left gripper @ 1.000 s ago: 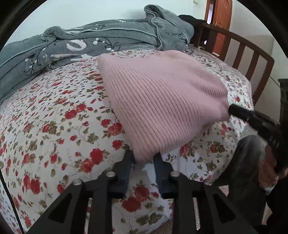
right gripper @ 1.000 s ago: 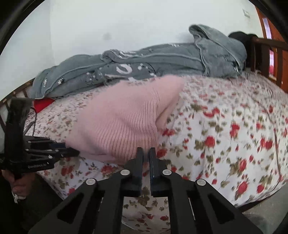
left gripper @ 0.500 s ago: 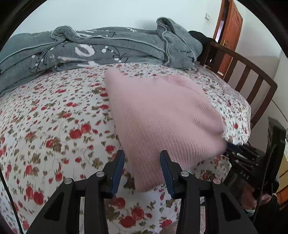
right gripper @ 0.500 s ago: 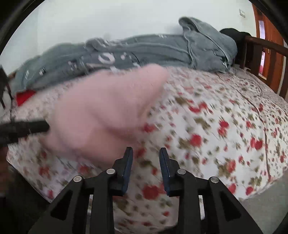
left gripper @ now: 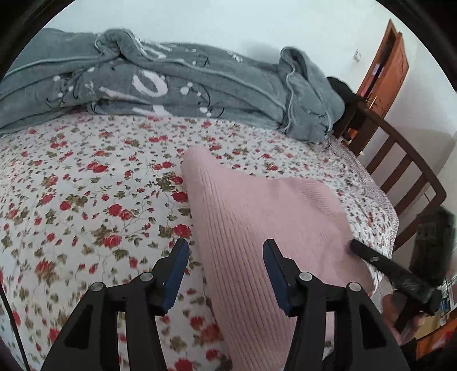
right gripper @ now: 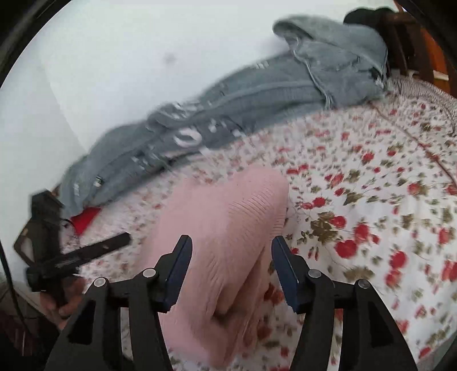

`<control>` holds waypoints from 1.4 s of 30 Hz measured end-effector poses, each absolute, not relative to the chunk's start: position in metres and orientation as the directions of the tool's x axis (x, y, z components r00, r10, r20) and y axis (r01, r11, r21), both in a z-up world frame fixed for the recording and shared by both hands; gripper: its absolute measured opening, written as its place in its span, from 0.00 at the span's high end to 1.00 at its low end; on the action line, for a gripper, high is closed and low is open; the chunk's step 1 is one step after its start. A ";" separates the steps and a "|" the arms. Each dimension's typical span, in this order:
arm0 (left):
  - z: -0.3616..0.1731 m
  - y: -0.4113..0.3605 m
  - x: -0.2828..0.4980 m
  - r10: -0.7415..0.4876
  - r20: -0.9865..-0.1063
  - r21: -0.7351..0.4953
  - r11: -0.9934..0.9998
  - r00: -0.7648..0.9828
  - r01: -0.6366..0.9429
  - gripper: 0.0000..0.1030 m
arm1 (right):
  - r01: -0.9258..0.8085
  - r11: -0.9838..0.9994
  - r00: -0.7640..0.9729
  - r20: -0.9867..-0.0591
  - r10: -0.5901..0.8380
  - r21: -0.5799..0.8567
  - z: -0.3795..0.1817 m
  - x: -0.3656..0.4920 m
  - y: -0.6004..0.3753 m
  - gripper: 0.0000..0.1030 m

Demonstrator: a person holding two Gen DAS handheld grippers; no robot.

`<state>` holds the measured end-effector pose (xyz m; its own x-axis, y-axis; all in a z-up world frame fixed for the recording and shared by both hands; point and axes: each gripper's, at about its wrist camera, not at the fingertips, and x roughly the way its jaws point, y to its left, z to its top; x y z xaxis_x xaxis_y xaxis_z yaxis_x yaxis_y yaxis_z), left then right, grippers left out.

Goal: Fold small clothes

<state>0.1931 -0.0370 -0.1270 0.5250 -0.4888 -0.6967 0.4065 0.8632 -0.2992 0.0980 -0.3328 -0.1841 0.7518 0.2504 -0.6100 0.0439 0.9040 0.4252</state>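
The sweater (left gripper: 265, 228) lies on the bedsheet (left gripper: 85, 185) at its near edge. The blanket (left gripper: 171, 85) lies far behind it, apparently along the wall (left gripper: 228, 20).

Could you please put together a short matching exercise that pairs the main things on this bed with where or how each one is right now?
Things:
1. pink sweater
2. grey blanket
3. left gripper
4. red cloth

Places or states:
A. bunched along the far side of the bed, by the wall
B. open, its fingers on either side of the sweater's near edge
C. lying flat on the flowered sheet, near the front edge
D. peeking out from under the end of the blanket

Pairs: 1-C, 2-A, 3-B, 4-D
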 end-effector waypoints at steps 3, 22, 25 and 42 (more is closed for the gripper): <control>-0.148 -0.041 0.211 -0.493 -0.738 -0.327 0.858 0.460 0.396 0.48 | 0.071 0.884 0.715 -0.642 0.278 0.462 -0.210 0.112 -0.336 0.35; -0.162 -0.037 0.243 -0.678 -0.633 -0.586 0.735 0.374 0.341 0.64 | 0.008 0.804 0.698 -0.579 0.421 0.594 -0.200 0.142 -0.326 0.67; -0.142 -0.024 0.248 -0.630 -0.645 -0.531 0.776 0.432 0.340 0.64 | -0.028 0.808 0.697 -0.568 0.438 0.589 -0.184 0.156 -0.309 0.67; -0.135 0.043 0.341 -0.407 -0.733 -0.358 0.912 0.546 0.200 0.64 | -0.111 0.812 0.643 -0.582 0.498 0.573 -0.188 0.286 -0.222 0.67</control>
